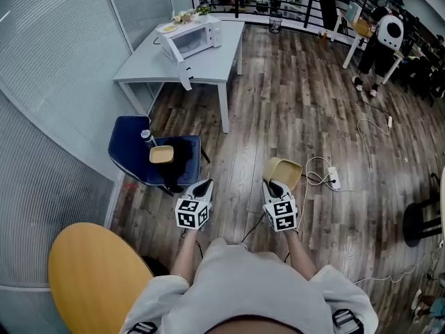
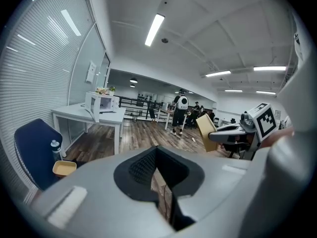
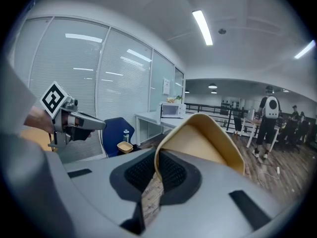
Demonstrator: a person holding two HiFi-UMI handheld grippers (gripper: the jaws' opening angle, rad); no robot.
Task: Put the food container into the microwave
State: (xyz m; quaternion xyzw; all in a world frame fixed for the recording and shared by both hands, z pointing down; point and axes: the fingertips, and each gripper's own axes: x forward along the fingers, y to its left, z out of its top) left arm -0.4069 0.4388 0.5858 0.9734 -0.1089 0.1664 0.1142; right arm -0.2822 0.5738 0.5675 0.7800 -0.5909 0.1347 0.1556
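A tan food container [image 1: 284,172] hangs over the wood floor, tilted on its side, with my right gripper [image 1: 272,184] shut on its rim. In the right gripper view its wall [image 3: 203,143] stands pinched between the pads [image 3: 171,172]. My left gripper [image 1: 204,186] is level beside it, shut and empty; its jaws meet in the left gripper view [image 2: 158,155]. The white microwave [image 1: 191,40] sits far ahead on a grey table [image 1: 208,68], its door [image 1: 183,67] swung open. A second tan container [image 1: 161,154] rests on a blue chair [image 1: 128,152].
A water bottle [image 1: 147,137] stands on the chair beside the second container. A round yellow table [image 1: 94,277] is at my lower left. A power strip [image 1: 334,178] and cables lie on the floor to the right. A person [image 1: 382,40] stands far back right.
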